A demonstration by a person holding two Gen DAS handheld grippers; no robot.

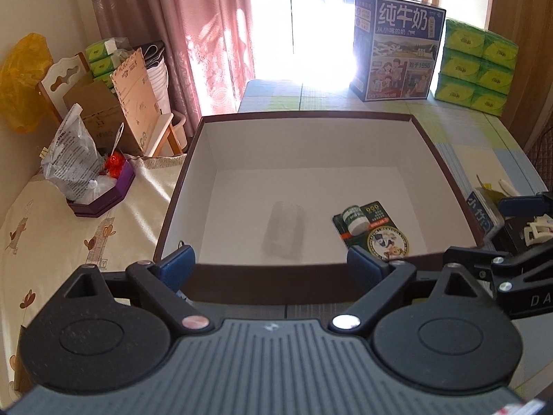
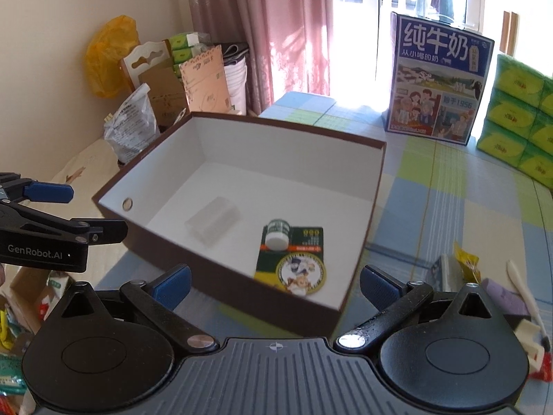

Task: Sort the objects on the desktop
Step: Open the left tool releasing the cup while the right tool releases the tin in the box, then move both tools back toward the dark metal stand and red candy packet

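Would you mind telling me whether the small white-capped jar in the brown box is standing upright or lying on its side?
On its side: the small jar lies across the green card on the box floor, white cap facing sideways.

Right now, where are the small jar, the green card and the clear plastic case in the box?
small jar (image 2: 276, 237), right wrist view, on its white lid.
green card (image 2: 304, 243), right wrist view, on its printed face.
clear plastic case (image 1: 284, 229), left wrist view, on its middle.

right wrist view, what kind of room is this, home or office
Most likely a lived-in home room. Pink curtains hang by a bright balcony door, a milk carton box and stacked green tissue packs sit on the checked tablecloth, and a wooden chair is piled with bags.
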